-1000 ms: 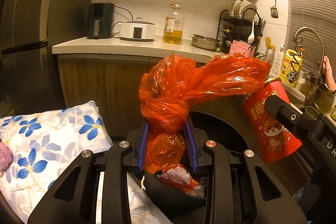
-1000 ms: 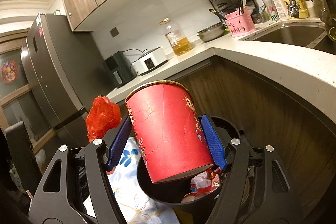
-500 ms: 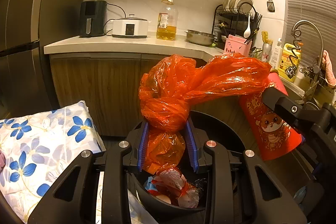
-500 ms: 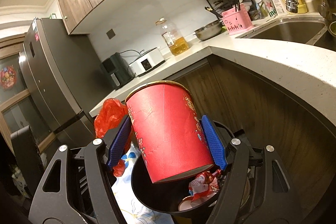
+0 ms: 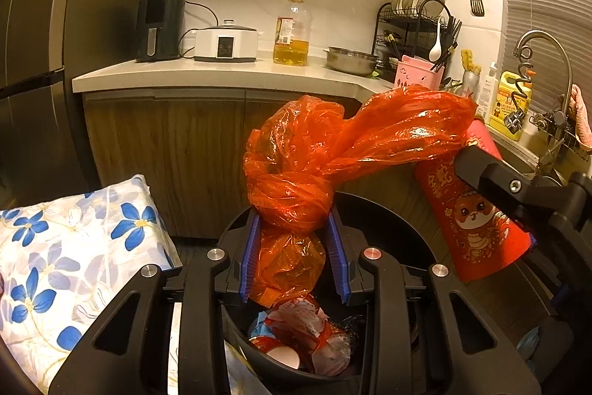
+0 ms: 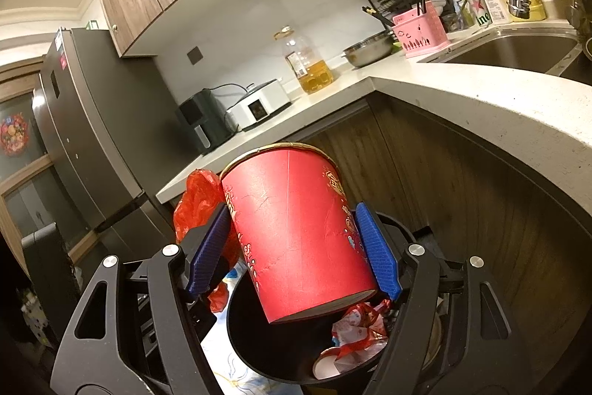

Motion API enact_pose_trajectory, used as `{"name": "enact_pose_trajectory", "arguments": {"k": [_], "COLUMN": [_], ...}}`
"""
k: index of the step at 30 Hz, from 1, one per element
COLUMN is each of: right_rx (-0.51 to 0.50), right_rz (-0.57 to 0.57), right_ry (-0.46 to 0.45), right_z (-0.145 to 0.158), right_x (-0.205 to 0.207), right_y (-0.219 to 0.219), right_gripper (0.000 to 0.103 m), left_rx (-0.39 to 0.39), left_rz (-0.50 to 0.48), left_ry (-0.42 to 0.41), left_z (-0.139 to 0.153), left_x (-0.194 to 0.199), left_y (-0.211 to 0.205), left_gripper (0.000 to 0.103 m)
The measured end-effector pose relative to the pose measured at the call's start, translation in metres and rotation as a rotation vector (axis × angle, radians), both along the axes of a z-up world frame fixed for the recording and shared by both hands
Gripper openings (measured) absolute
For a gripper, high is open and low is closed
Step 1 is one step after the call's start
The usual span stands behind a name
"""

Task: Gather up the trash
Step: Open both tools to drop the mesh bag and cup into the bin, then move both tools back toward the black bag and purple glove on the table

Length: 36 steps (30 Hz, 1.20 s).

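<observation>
My left gripper [image 5: 293,254] is shut on a knotted orange plastic bag [image 5: 333,154], pinched just under its knot between the blue pads. It hangs over a round black trash bin [image 5: 403,228] that holds crumpled wrappers. My right gripper [image 6: 296,247] is shut on a tall red paper tub [image 6: 296,228] with gold print, tilted above the same bin [image 6: 251,350]. From the left wrist, that tub [image 5: 477,232] shows at the right, clamped by the other gripper's black finger. The orange bag [image 6: 196,198] peeks out behind the right gripper's left pad.
A cushion with blue flowers [image 5: 66,254] lies left of the bin. Behind stands a white counter [image 5: 222,73] over wooden cabinets, with an air fryer, cooker, oil bottle [image 5: 292,32] and dish rack. A sink [image 6: 518,50] and tap are at the right, a dark fridge [image 6: 92,154] at the left.
The left gripper with the orange bag has shifted over the bin, so more of the bin's trash shows below it. The right gripper and tub have barely moved.
</observation>
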State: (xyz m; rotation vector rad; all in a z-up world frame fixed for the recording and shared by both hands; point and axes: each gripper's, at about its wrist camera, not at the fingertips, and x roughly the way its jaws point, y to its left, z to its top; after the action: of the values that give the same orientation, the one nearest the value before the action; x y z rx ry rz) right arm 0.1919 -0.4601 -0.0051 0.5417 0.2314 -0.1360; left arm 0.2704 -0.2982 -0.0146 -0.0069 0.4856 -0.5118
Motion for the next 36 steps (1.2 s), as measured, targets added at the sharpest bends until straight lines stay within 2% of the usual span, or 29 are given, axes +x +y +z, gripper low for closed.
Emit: {"name": "enact_pose_trajectory", "arguments": {"k": [3,6,9,11,13,19,27,30,36], "right_rx": [0.004,0.007,0.024,0.040,0.054,0.036,-0.065,-0.093,-0.142], "right_rz": [0.004,0.012,0.024,0.024,0.016,-0.003,-0.025,-0.020,-0.003], "right_ry": [0.011,0.020,0.030,0.035,0.036,0.049,0.076,0.077,0.081], "right_z": [-0.003,-0.005,-0.006,-0.008,-0.009,-0.009,-0.004,-0.002,-0.002], "right_x": [0.005,0.009,0.014,0.015,0.015,0.008,0.000,-0.004,-0.011], "right_y": [0.000,0.000,-0.002,-0.005,-0.009,-0.007,0.015,0.027,0.053], "right_gripper": [0.070,0.071,0.075,0.082,0.082,0.083,0.084,0.086,0.088], "left_rx": [0.004,0.014,0.014,0.009,0.007,0.011,0.004,-0.012,-0.024], "left_rz": [-0.007,-0.018,-0.022,-0.028,-0.033,-0.035,0.062,0.117,0.215], "left_ry": [0.001,0.003,0.008,0.018,0.027,0.042,0.047,0.028,0.009], "left_z": [-0.002,-0.005,-0.008,-0.011,-0.013,-0.019,-0.021,-0.019,-0.018], "left_x": [0.001,0.002,0.003,0.004,0.006,0.004,-0.009,-0.017,-0.034], "left_y": [-0.002,-0.003,-0.002,-0.001,0.000,0.006,0.042,0.064,0.110], "left_gripper": [0.033,0.039,0.052,0.059,0.070,0.079,0.090,0.097,0.097]}}
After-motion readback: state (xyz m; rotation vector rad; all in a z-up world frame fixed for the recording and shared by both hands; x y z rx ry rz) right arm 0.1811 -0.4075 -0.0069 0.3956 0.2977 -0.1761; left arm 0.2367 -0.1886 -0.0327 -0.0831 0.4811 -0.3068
